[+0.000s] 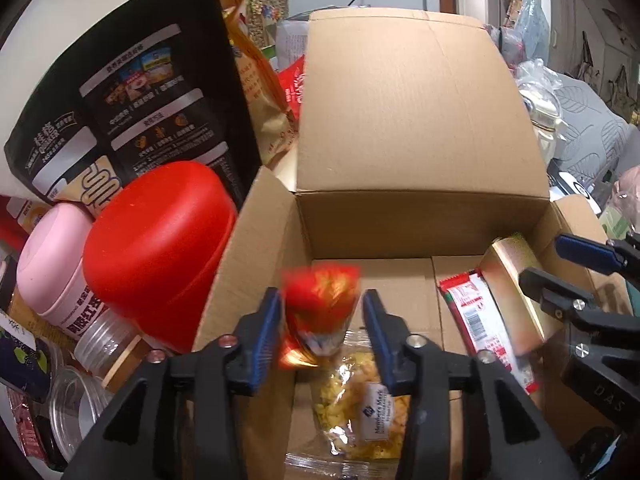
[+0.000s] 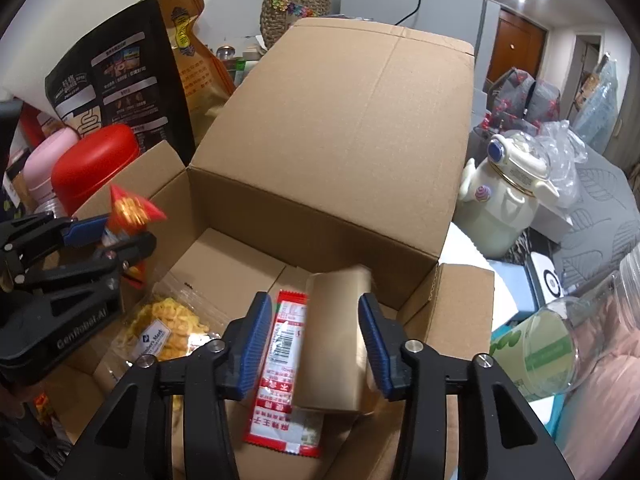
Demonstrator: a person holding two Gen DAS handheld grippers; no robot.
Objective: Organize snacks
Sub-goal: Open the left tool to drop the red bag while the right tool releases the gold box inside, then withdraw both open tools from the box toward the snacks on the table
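An open cardboard box (image 1: pixel 420 220) (image 2: pixel 320 208) fills both views. My left gripper (image 1: pixel 322 320) (image 2: pixel 108 236) hangs over the box's left side with its jaws apart. A blurred red snack packet (image 1: pixel 320 300) (image 2: pixel 134 208) sits loose between its pads. Over the box's right side, my right gripper (image 2: pixel 314 332) (image 1: pixel 560 268) is open too, and a blurred gold carton (image 2: pixel 336 340) (image 1: pixel 512 280) lies between its fingers. On the box floor rest a red-and-white flat packet (image 2: pixel 284 360) (image 1: pixel 480 320) and a clear bag of yellow chips (image 1: pixel 360 400) (image 2: pixel 168 328).
Left of the box stand a red-lidded container (image 1: pixel 160 248), a pink bottle (image 1: pixel 52 256) and a tall black bag (image 1: pixel 132 100). A cream kettle (image 2: pixel 504 192) and a clear jar (image 2: pixel 580 340) crowd the right side. The box's back flap stands upright.
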